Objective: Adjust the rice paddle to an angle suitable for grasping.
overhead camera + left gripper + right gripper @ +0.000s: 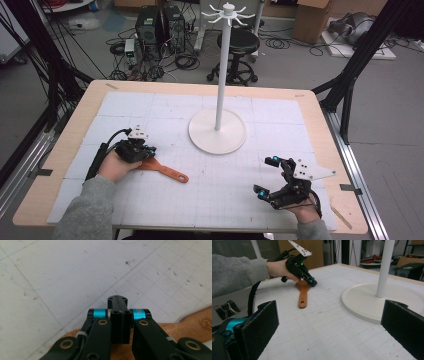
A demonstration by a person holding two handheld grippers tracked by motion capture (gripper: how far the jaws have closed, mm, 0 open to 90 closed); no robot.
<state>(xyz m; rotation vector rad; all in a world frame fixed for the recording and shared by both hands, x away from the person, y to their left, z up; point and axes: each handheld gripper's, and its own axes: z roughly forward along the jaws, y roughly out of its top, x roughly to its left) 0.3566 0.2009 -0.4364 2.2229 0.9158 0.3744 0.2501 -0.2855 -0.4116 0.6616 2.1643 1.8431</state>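
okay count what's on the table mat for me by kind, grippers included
Wooden spatula: 1
White stand with hook arms on top: 1
Handheld grippers: 2, left gripper and right gripper
Total: 4

An orange wooden spatula (162, 169) lay on the white gridded mat (225, 180), left of the round-based white stand (217, 131).
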